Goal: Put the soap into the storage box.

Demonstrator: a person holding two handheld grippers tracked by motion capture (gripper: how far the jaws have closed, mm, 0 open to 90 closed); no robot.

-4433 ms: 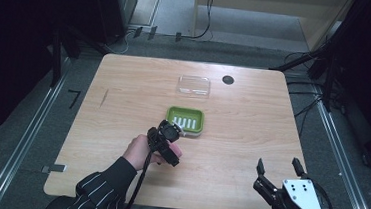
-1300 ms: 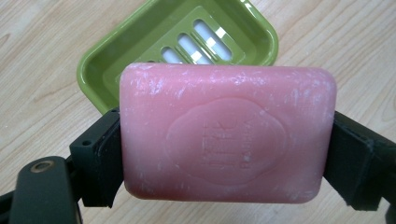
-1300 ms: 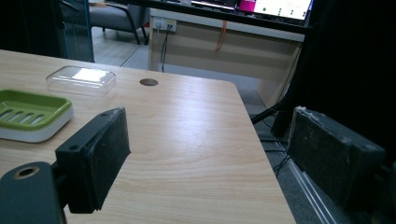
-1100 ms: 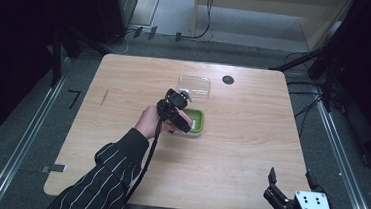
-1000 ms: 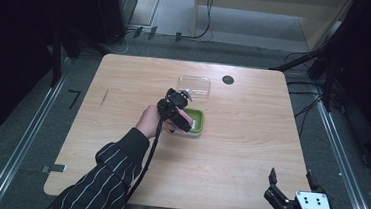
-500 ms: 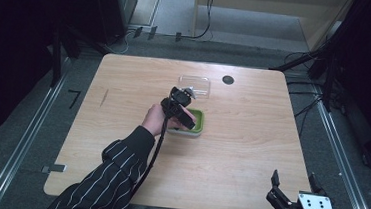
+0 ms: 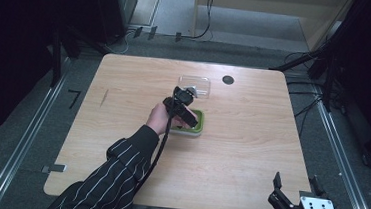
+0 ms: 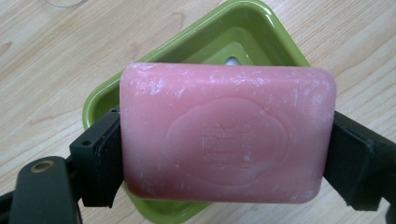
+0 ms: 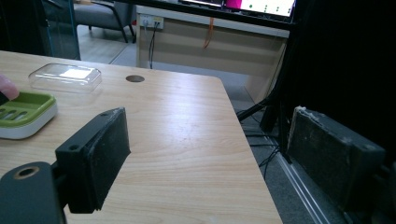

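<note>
Left gripper: pads clamped on the short ends of the pink soap bar, bar held level, broad stamped face toward the camera. It hangs right over the green soap dish; whether it touches the dish yet, can't tell.

My read of the step: seat the bar in the dish. Keep it centred over the slotted floor, long side along the dish's long side, lower straight, release only once it bears on the ribs, or it'll tip onto the rim.

Soap: rounded rectangle, embossed oval logo, white scuffing on the edges, looks dry.

In the high view the dish sits mid-desk, with the clear lid just beyond it toward the far edge.

Right gripper: jaws wide apart, holding nothing, parked at the near right corner of the desk.
</note>
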